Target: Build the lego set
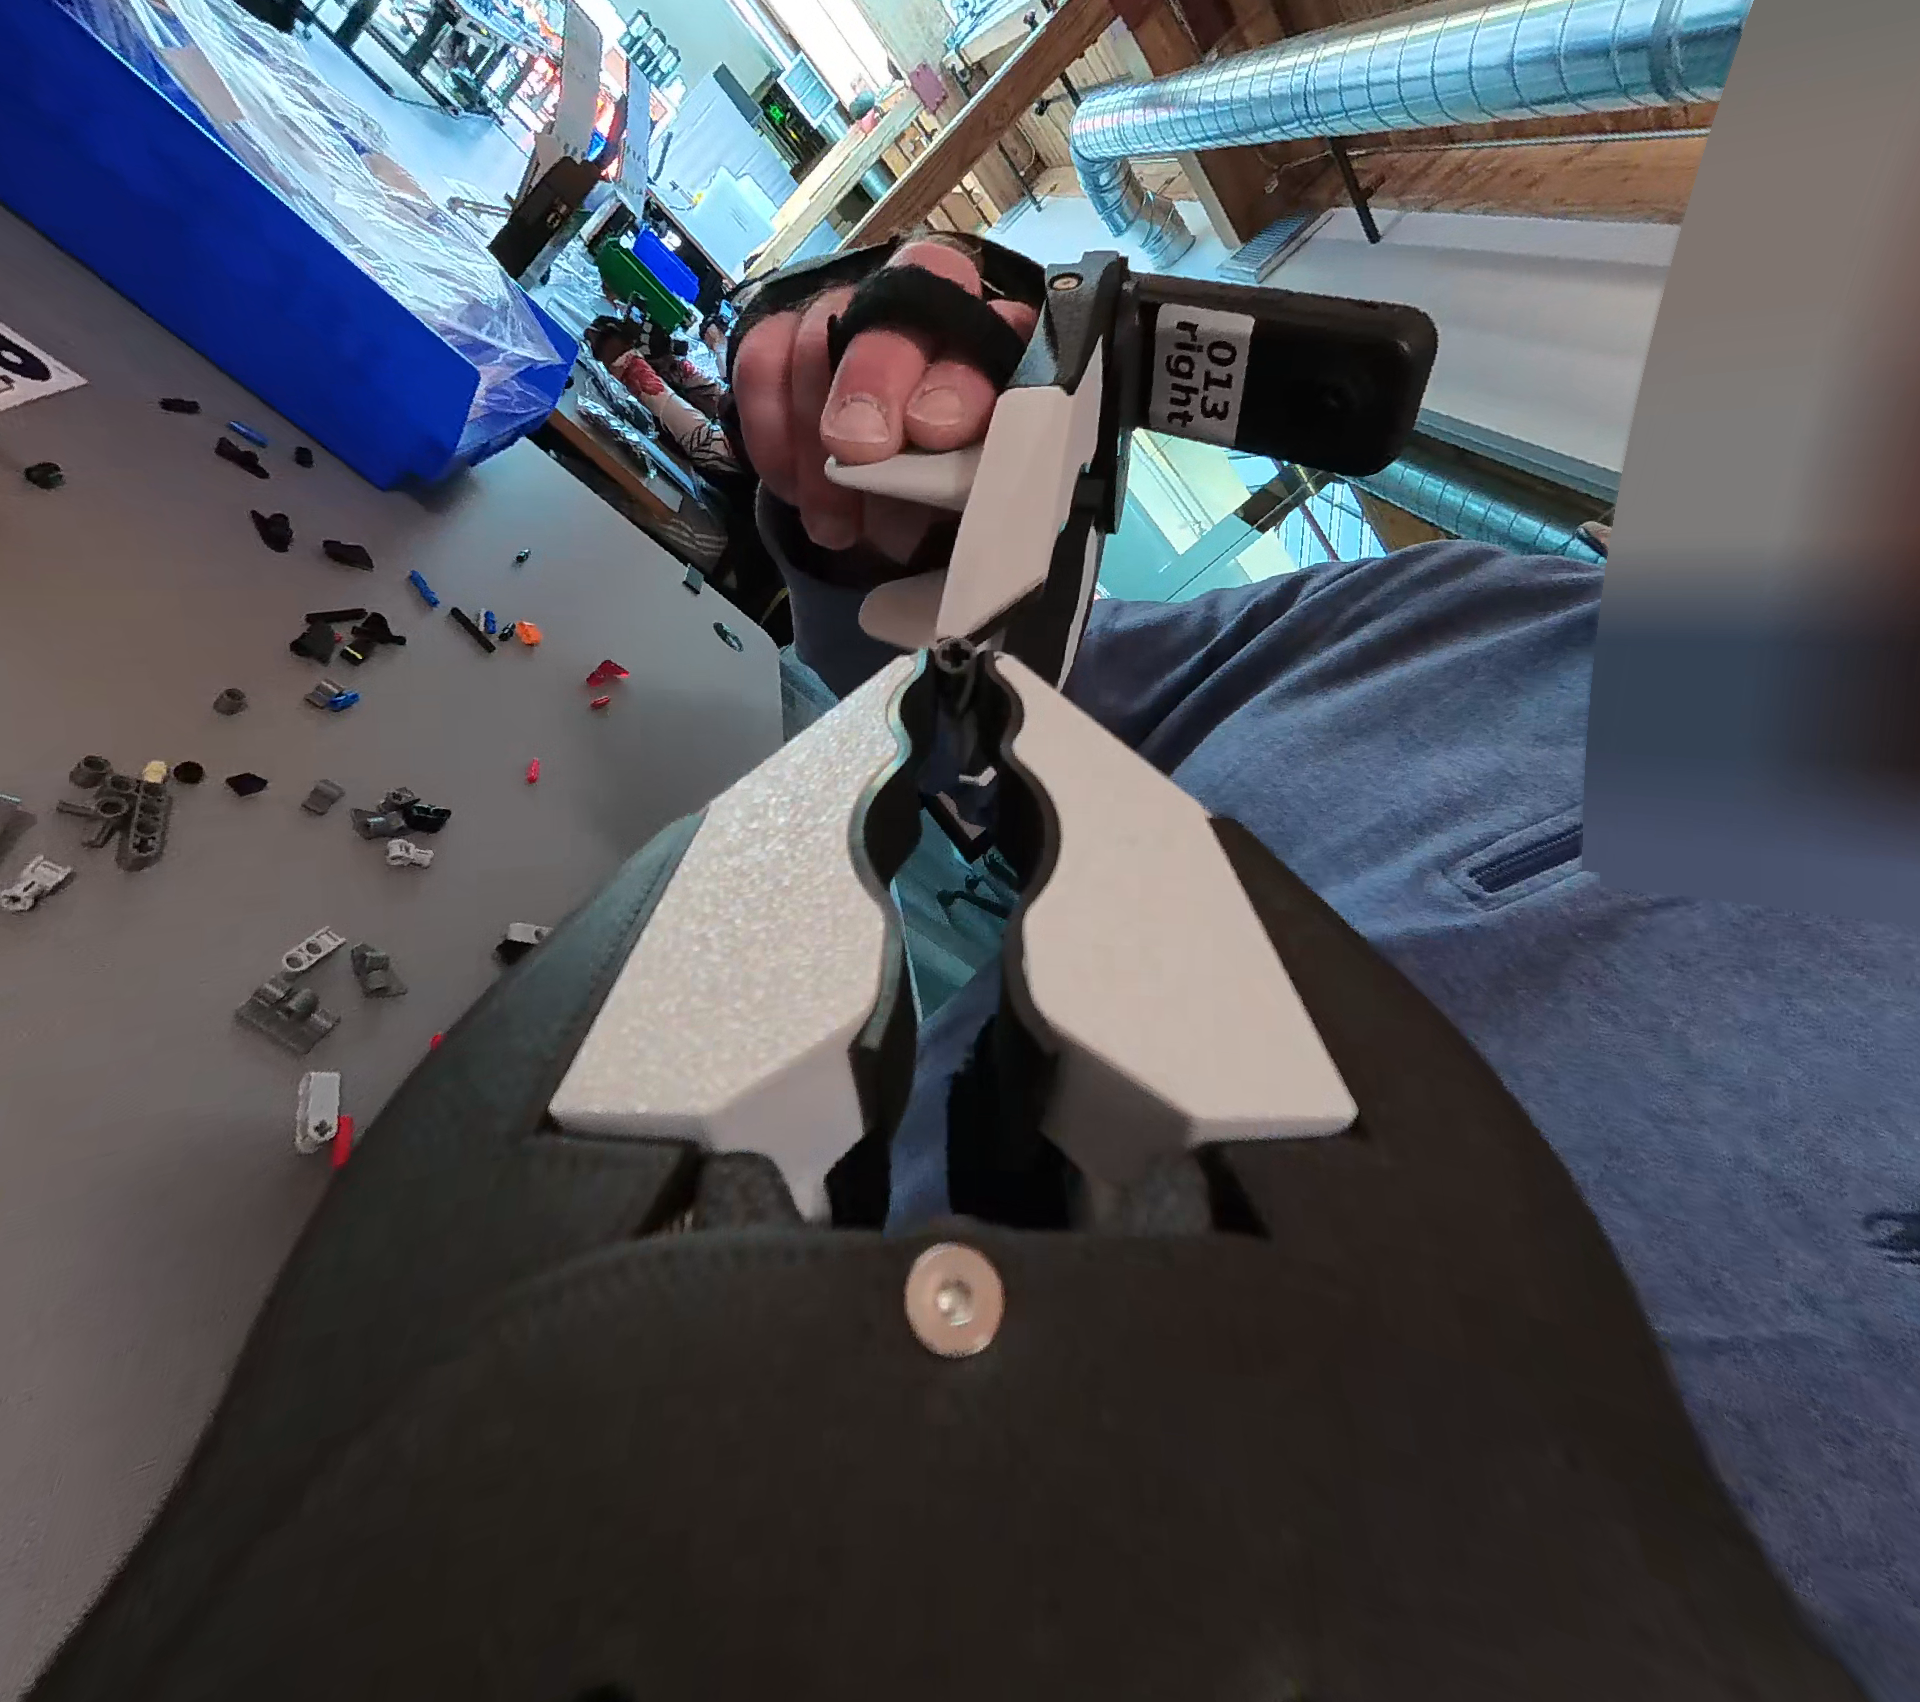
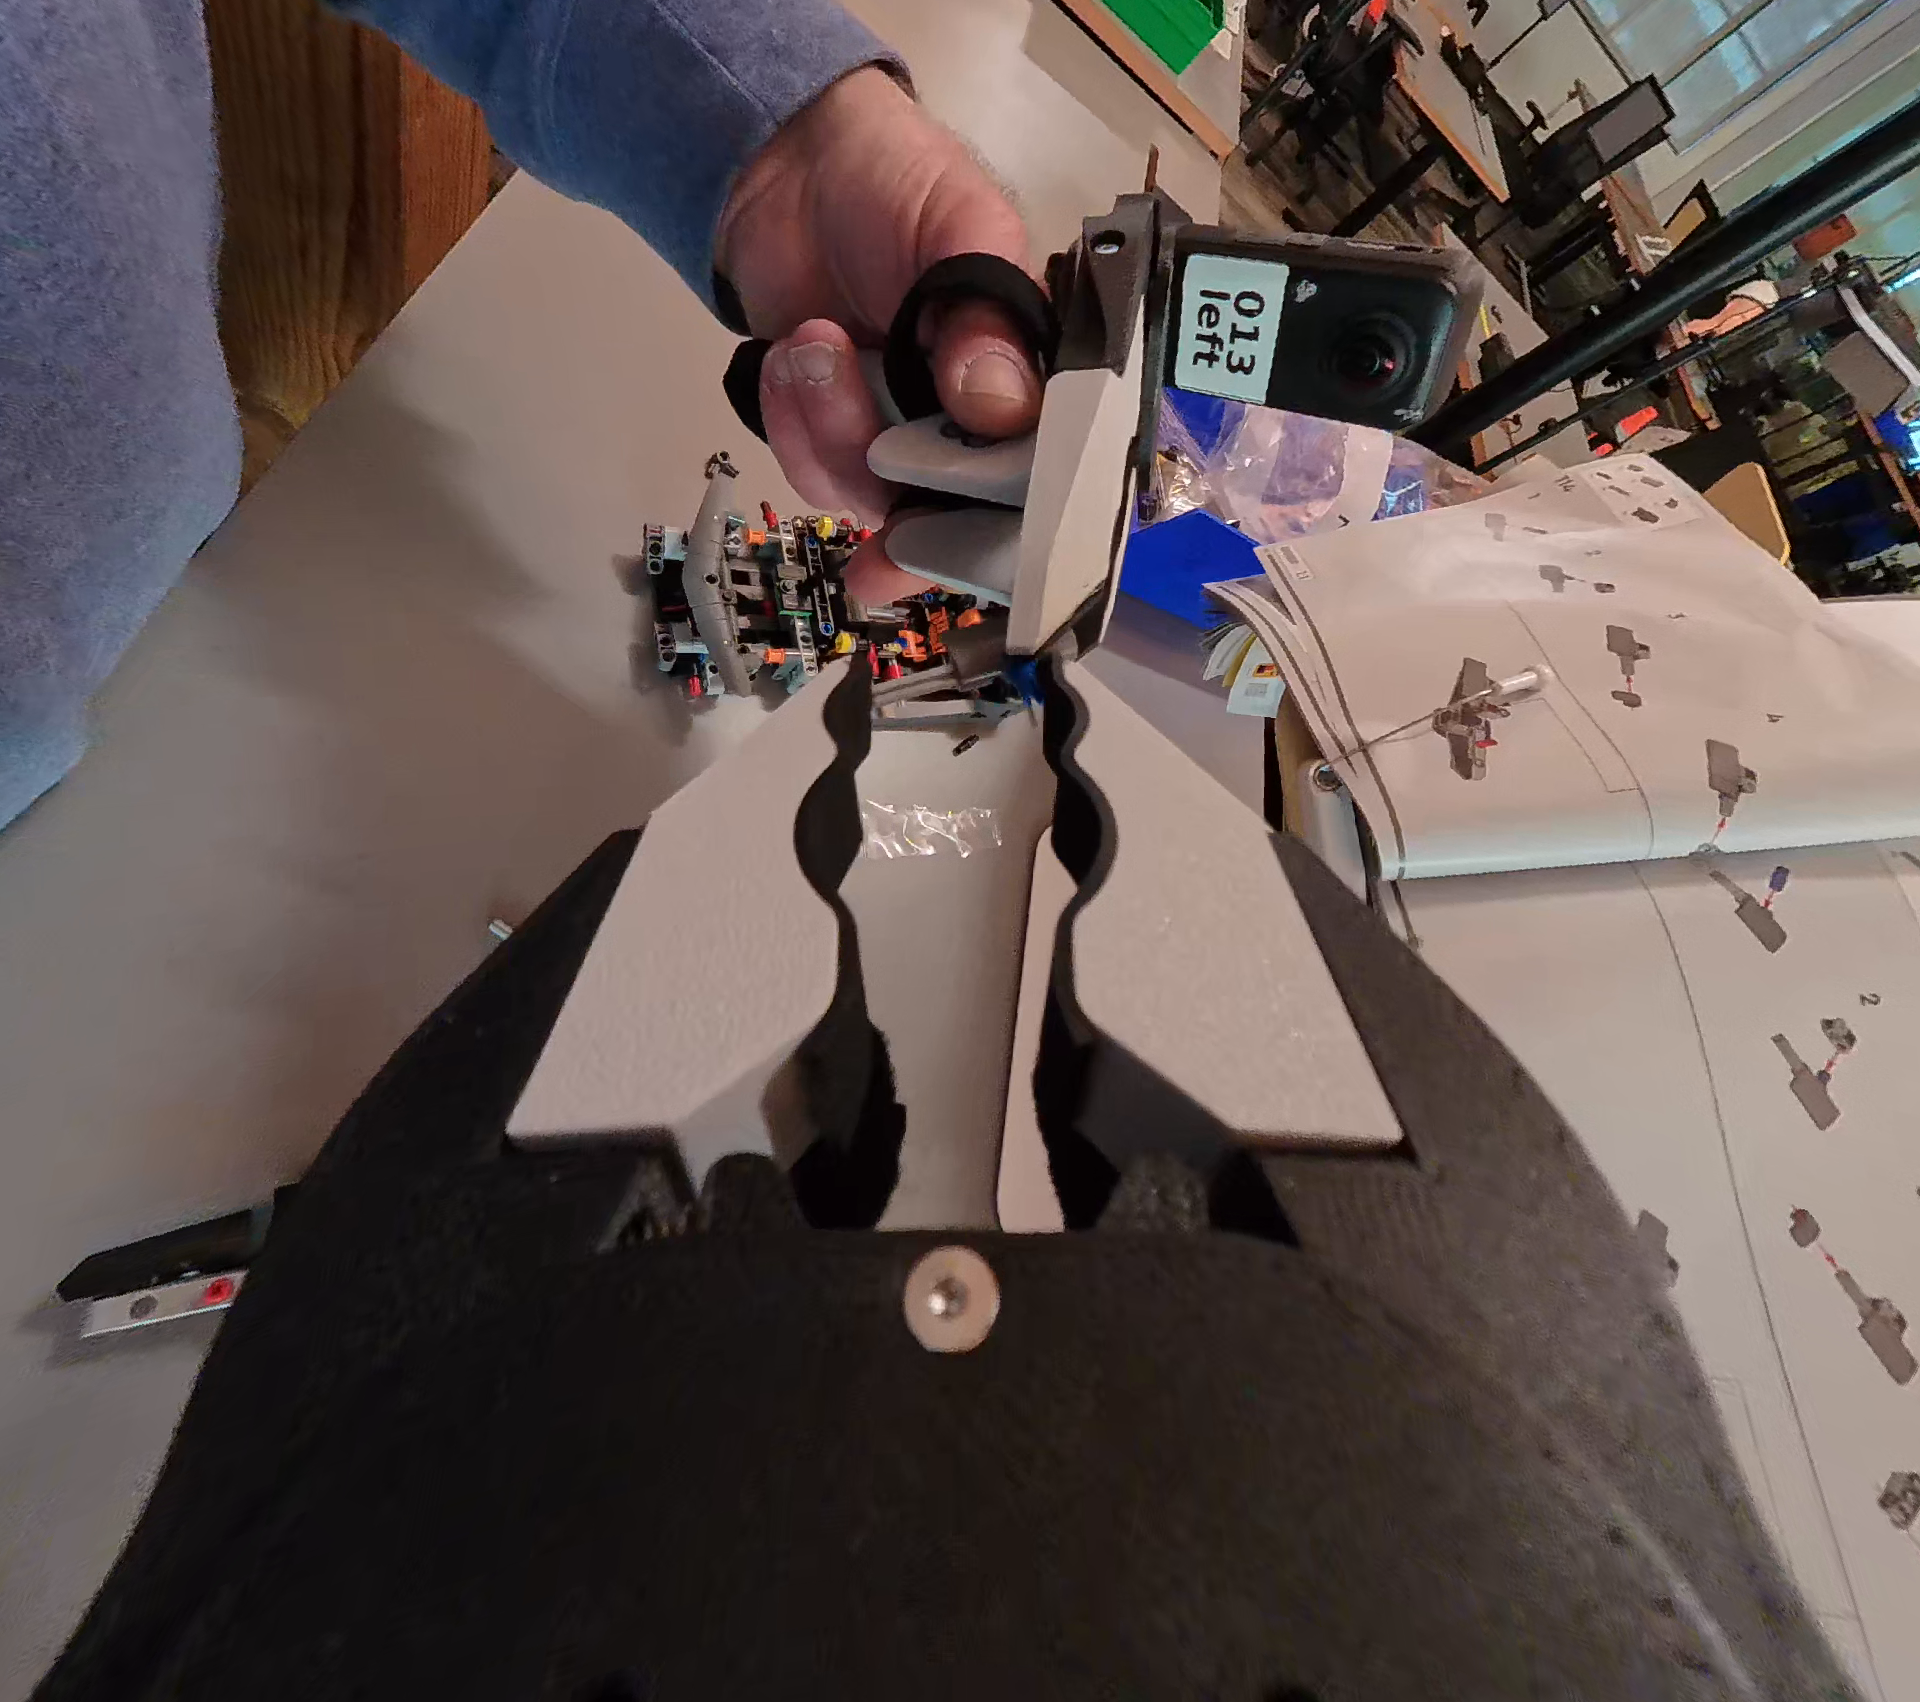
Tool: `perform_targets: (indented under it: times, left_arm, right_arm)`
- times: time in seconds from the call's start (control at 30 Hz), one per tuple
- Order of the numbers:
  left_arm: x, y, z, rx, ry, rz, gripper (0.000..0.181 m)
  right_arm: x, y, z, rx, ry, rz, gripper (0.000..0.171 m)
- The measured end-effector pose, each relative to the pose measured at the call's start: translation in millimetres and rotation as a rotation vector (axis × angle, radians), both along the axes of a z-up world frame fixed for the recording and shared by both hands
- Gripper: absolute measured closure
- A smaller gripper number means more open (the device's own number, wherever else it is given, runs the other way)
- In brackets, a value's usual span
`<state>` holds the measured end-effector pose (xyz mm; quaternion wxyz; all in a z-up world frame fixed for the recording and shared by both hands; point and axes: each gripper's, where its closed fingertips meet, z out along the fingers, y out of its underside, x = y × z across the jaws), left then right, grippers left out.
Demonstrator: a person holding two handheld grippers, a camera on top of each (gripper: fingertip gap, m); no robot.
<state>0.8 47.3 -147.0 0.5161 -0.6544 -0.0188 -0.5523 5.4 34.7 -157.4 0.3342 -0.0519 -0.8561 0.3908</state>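
Note:
My left gripper (image 1: 951, 665) is held up above the table, shut on a small black Lego pin (image 1: 951, 655) at its fingertips. My right gripper (image 2: 956, 676) is open and empty. It faces the left gripper (image 2: 1039, 644) tip to tip, with its fingertips on either side of the left one's tip. In the left wrist view the right gripper (image 1: 971, 624) comes in from above and meets the pin. A partly built Lego model (image 2: 769, 603), grey with orange, red and blue pins, stands on the table behind the grippers.
Several loose Lego parts (image 1: 343, 696) lie on the grey table (image 1: 156, 1133). A blue bin (image 1: 208, 250) holds plastic bags. An open instruction booklet (image 2: 1558, 717) lies at the right, a small clear bag (image 2: 925, 826) below the grippers. The person's blue sleeve (image 2: 582, 21) is close.

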Motion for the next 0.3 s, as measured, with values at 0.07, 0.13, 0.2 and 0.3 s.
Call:
perform_targets:
  times: [0.07,0.13,0.2,0.3]
  left_arm:
    - [-1.3,3.2,-0.6,-0.003,-0.007,0.022,0.177]
    - [-1.0,5.1,-2.1,-0.002,-0.012,0.030,0.177]
    - [5.2,6.3,-6.3,-0.012,-0.004,0.020,0.177]
    - [2.4,10.3,-14.3,-0.032,0.043,0.057,0.177]
  right_arm:
    - [-1.8,2.9,-0.9,-0.008,0.000,-0.022,0.141]
    - [-2.7,4.5,-1.4,-0.023,-0.007,-0.033,0.146]
    - [-0.7,5.9,0.1,-0.051,-0.028,-0.022,0.155]
    - [-3.3,9.8,-8.0,-0.042,-0.033,-0.053,0.159]
